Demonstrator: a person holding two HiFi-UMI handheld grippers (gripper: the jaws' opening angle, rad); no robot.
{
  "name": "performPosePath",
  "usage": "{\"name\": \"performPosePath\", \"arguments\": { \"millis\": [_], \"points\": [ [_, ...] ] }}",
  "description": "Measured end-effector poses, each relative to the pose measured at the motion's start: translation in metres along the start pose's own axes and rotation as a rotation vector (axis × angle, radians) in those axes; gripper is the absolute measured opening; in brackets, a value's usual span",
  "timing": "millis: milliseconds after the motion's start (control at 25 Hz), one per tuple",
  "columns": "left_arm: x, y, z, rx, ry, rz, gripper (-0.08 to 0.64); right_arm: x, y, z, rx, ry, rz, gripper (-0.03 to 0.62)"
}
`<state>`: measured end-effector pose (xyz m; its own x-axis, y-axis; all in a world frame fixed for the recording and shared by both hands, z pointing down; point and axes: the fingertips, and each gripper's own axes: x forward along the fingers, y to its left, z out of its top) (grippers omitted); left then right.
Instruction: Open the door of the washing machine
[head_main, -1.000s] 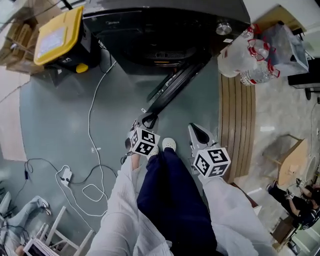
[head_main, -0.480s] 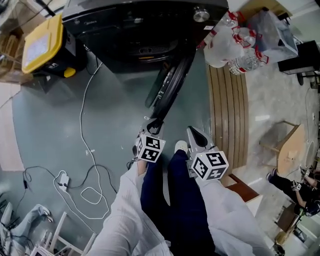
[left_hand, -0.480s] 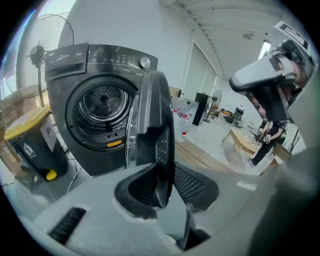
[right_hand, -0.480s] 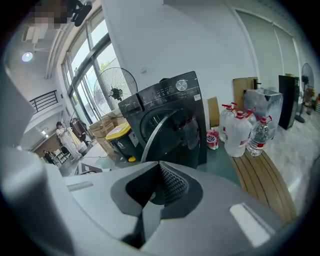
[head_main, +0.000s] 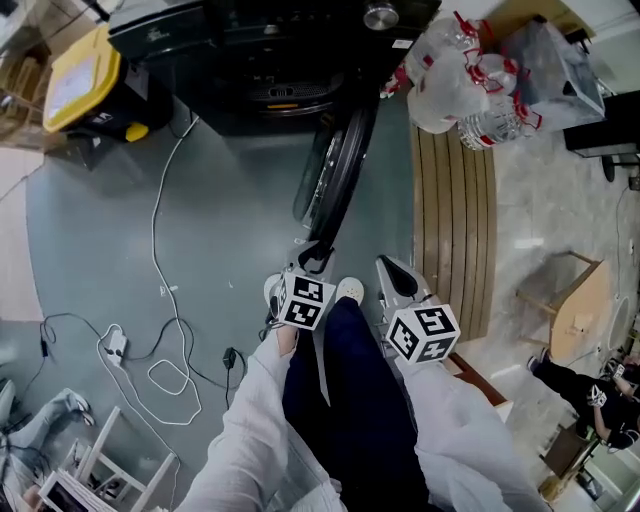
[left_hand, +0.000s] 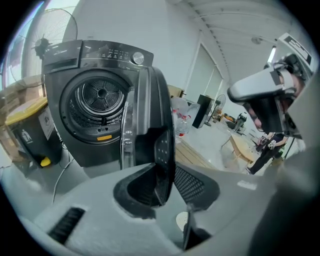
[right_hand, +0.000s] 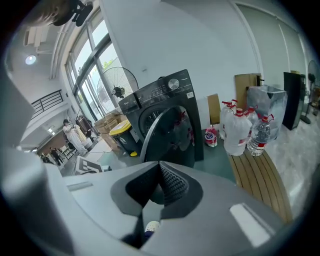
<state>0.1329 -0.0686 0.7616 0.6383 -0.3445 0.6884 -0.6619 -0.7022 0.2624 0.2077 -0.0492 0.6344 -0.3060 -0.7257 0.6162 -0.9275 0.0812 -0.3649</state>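
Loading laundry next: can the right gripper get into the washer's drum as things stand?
Probably not directly. The open door, clamped by the left gripper, stands between the right gripper and the drum; it must go round.

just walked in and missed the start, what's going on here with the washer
A person holds a tool in each hand. The left tool is clamped on the edge of the door of the washer. The door stands wide open, roughly square to the washer's front, so the drum shows. The right tool is shut on nothing and is held beside the left one, clear of the door.
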Motion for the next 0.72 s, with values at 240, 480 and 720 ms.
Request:
{"name": "performPosePath", "arguments": {
  "millis": [240,480,720],
  "points": [
    [0.022,-0.049,0.005,0.013,0.001,-0.066,0.126,-0.013,-0.036,-0.006,-0.027,0.022,0.007,0.011],
    [0.047,-0.096,0.014,0.032,-0.003,-0.121,0.127,-0.026,-0.066,-0.013,-0.022,0.034,0.004,0.011],
    [0.070,-0.128,0.028,-0.005,-0.035,-0.149,0.127,-0.040,-0.097,-0.015,-0.017,0.038,-0.024,0.011]
  ]
}}
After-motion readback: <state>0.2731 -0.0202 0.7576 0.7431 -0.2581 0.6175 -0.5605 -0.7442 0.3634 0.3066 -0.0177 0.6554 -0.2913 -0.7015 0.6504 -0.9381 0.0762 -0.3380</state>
